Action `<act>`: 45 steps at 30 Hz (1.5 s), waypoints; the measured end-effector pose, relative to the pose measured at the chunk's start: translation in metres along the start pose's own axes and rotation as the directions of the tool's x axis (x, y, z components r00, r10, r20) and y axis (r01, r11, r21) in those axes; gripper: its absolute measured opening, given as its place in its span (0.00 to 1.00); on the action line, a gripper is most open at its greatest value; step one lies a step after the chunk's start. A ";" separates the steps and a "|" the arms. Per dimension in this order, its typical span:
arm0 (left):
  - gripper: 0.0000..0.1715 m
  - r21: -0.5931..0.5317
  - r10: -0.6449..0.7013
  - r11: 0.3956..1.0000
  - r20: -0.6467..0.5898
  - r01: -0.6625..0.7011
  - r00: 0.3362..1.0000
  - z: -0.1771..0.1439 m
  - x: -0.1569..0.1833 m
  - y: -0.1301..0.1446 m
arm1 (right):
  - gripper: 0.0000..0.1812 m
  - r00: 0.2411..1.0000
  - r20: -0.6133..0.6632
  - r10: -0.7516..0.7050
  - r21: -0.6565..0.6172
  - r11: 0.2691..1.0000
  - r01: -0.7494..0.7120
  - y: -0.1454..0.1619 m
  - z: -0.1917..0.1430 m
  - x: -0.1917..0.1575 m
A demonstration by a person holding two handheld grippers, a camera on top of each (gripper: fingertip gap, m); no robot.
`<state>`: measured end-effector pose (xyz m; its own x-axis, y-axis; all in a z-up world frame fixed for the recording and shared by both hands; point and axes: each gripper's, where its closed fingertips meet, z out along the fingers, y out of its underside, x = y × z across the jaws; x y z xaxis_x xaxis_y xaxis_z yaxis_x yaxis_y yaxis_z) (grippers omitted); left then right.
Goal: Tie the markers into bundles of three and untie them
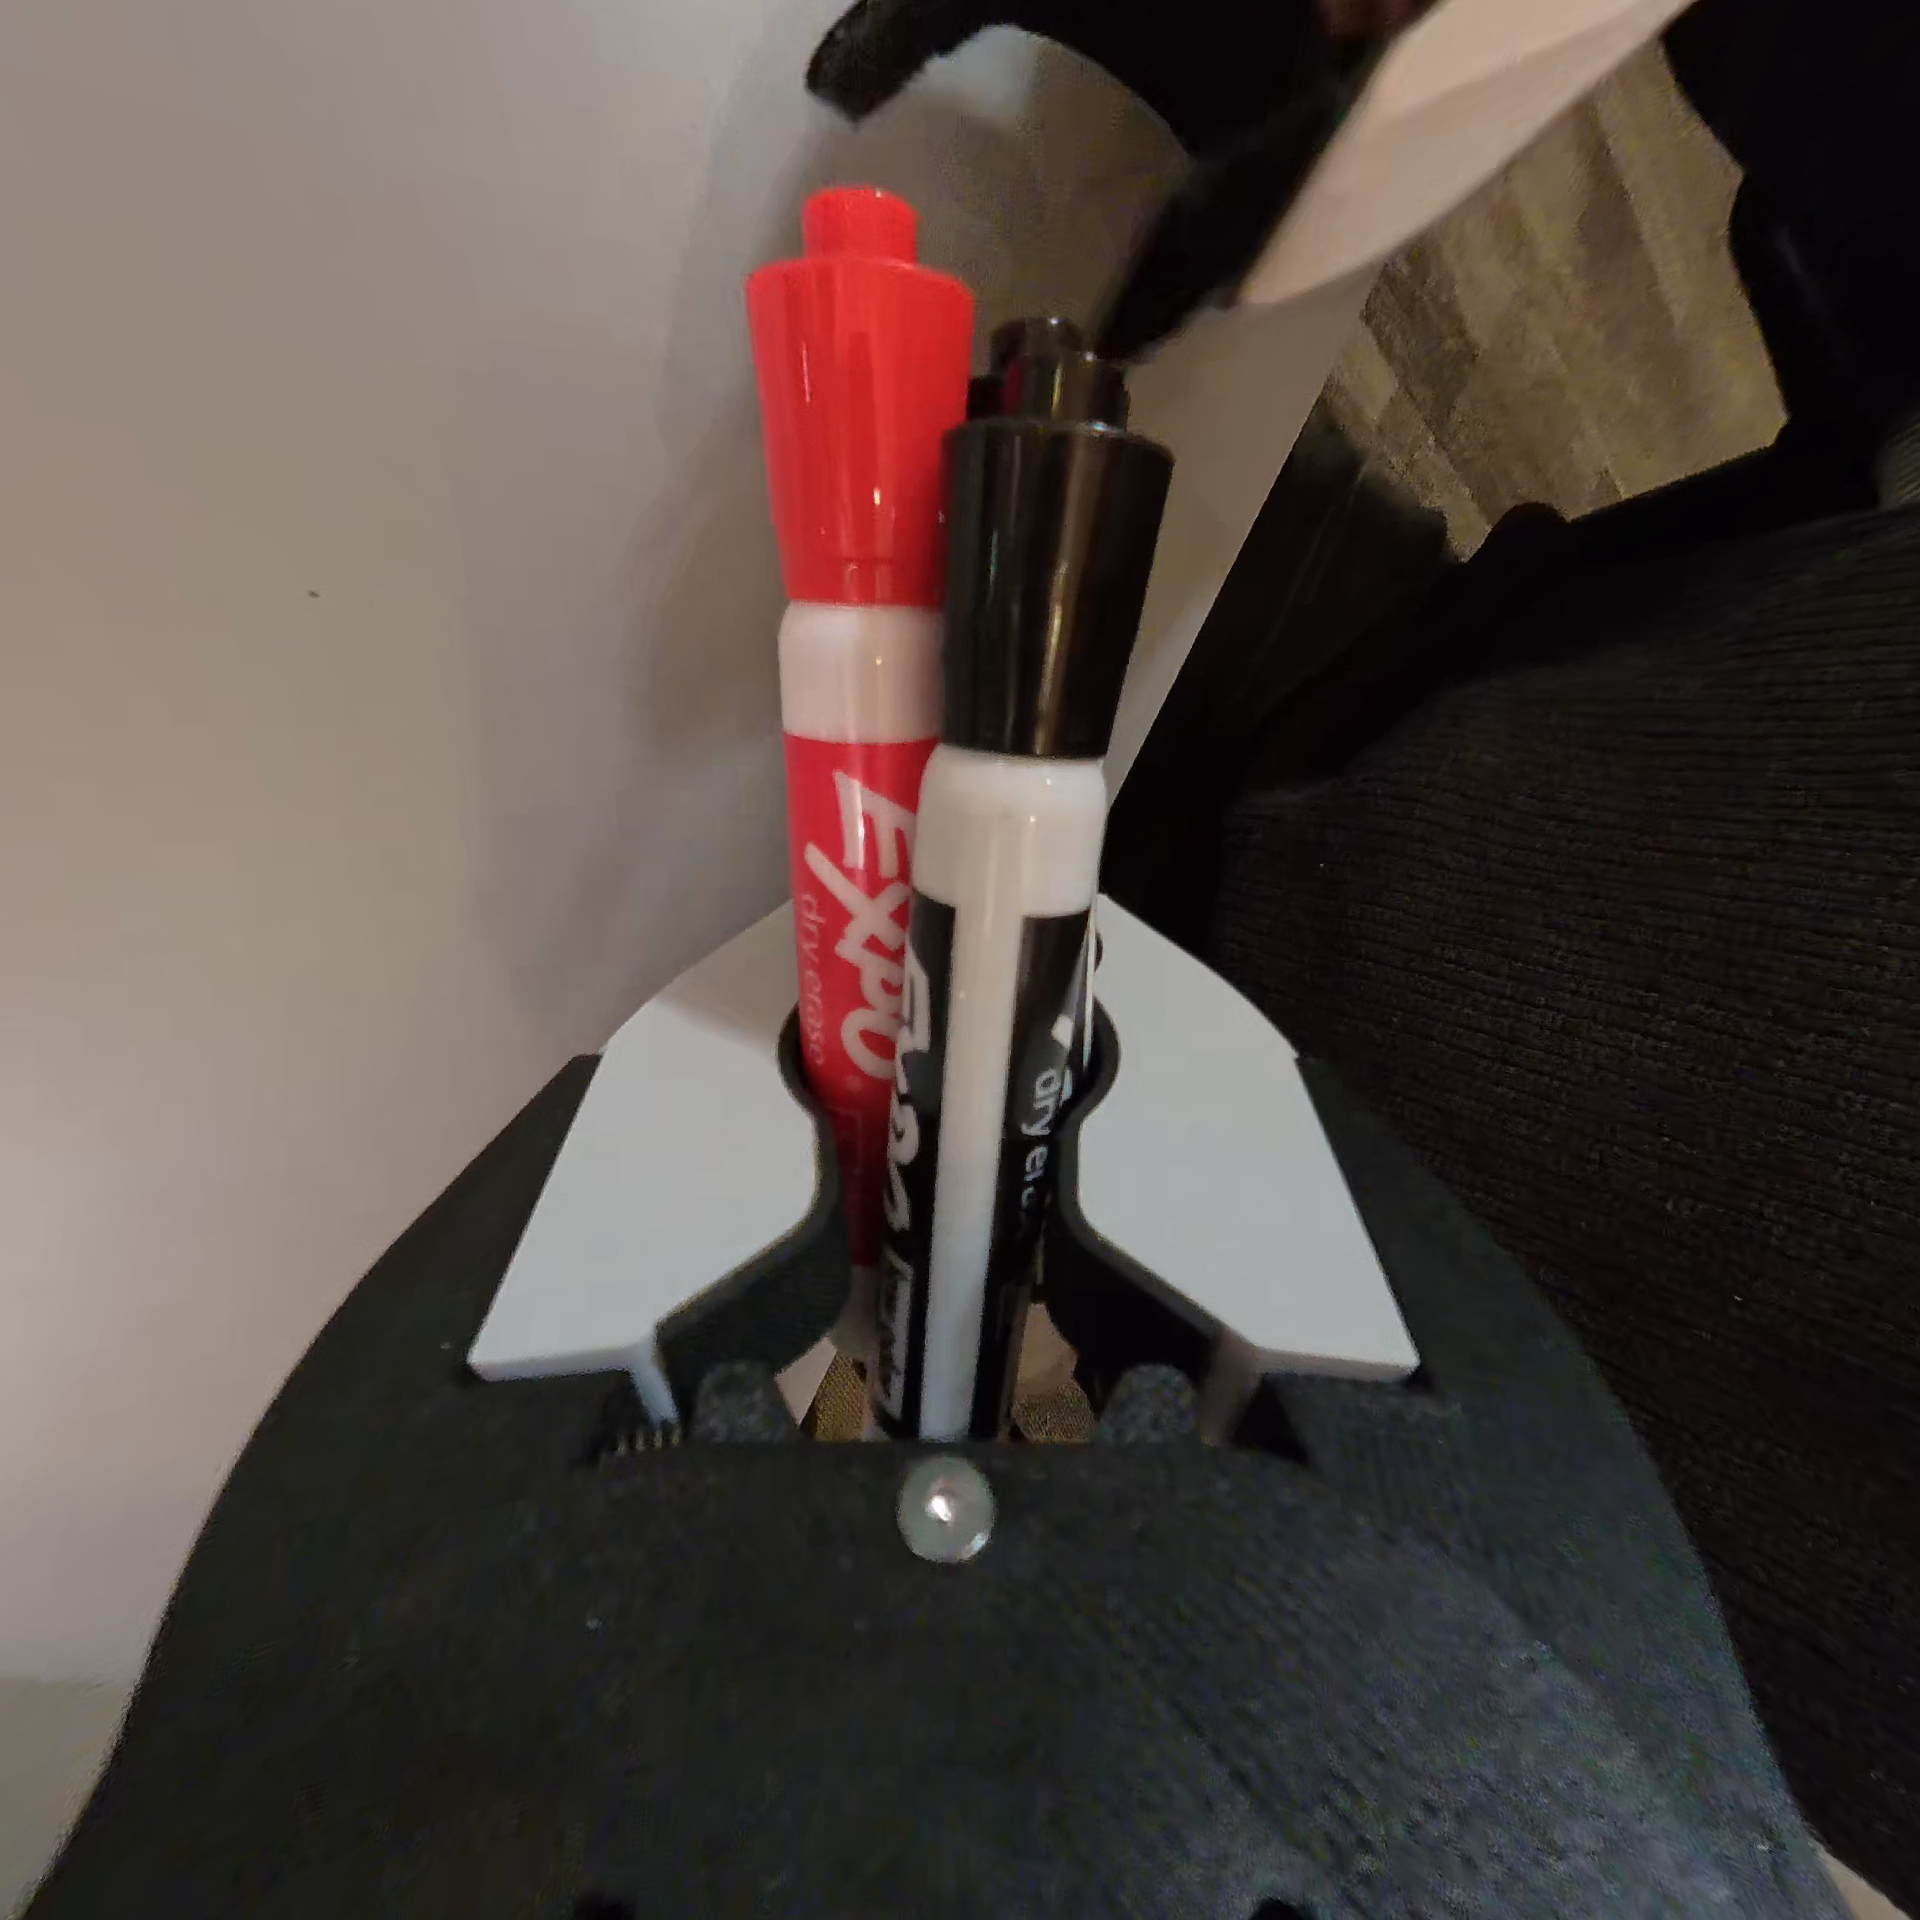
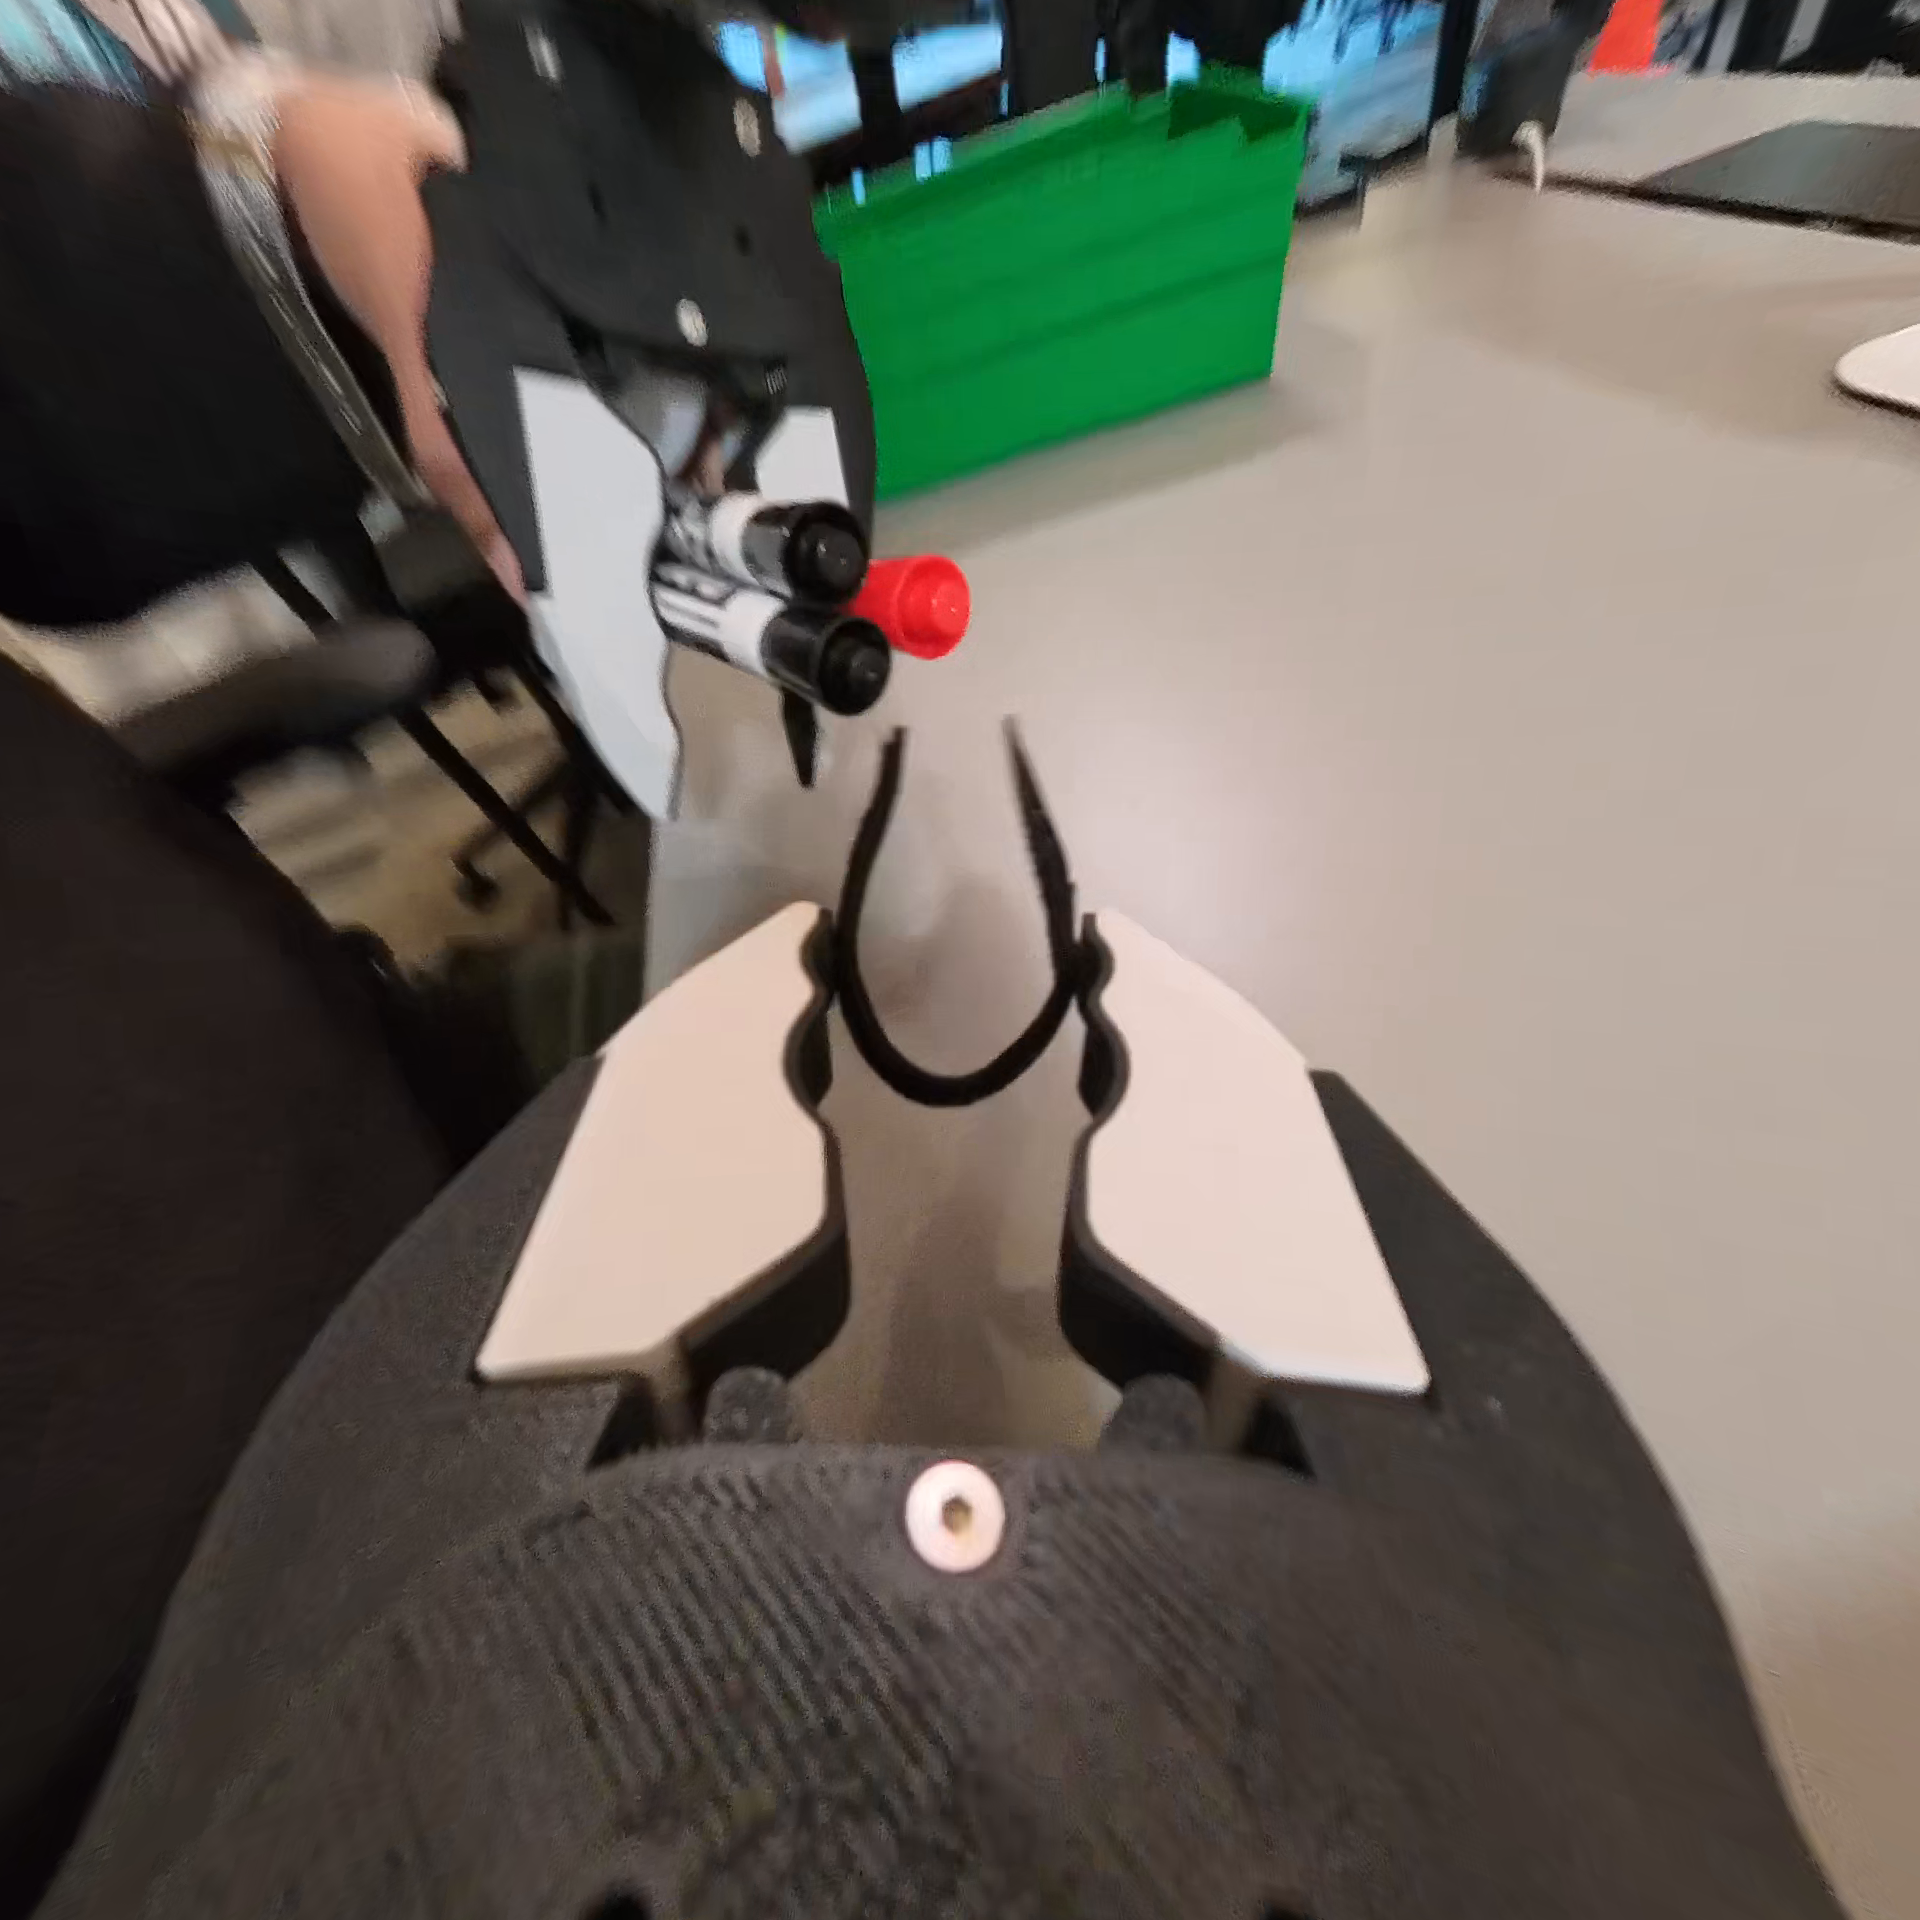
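While left gripper (image 1: 945, 1049) clamps three markers (image 1: 997, 831), right gripper (image 2: 956, 956) pinches strap (image 2: 940, 1070) — bent, U-shaped

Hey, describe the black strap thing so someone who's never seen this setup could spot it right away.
Start at the green bin on the grey table, then come toward the right tongs in the foreground. The black tie hangs between their white fingers, pinched into a U with both ends forward. Unlike the markers nearby, it is thin, bent and floppy.

Green crate (image 2: 1060, 281) on grey table (image 2: 1507, 727)
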<state>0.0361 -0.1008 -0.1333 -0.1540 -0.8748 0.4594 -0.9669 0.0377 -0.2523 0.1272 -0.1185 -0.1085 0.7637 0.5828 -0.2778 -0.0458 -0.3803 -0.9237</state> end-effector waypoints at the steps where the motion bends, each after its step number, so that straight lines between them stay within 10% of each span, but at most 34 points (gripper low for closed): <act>1: 0.24 0.012 -0.001 1.000 0.001 0.001 1.000 -0.004 0.000 -0.001 | 0.27 0.998 0.025 0.058 0.059 0.997 -0.059 -0.007 -0.002 -0.005; 11: 0.24 0.084 0.034 0.996 -0.067 -0.029 0.997 -0.014 0.022 -0.021 | 0.31 0.860 0.260 0.440 0.339 0.792 -0.508 -0.040 0.002 -0.029; 30: 0.24 -0.009 0.112 0.994 -0.082 -0.113 0.990 0.020 0.052 -0.029 | 0.25 0.779 0.365 0.509 0.375 0.685 -0.624 -0.049 0.014 -0.047; 45: 0.24 -0.154 0.150 0.977 0.009 -0.146 0.989 0.033 0.042 -0.007 | 0.25 0.793 0.292 0.535 0.122 0.801 -0.586 -0.026 0.019 -0.054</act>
<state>0.0428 -0.1538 -0.1407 -0.2951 -0.8637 0.4087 -0.9536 0.2393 -0.1829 0.0747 -0.1263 -0.0745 0.3932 0.4681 -0.7913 -0.5622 -0.5586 -0.6098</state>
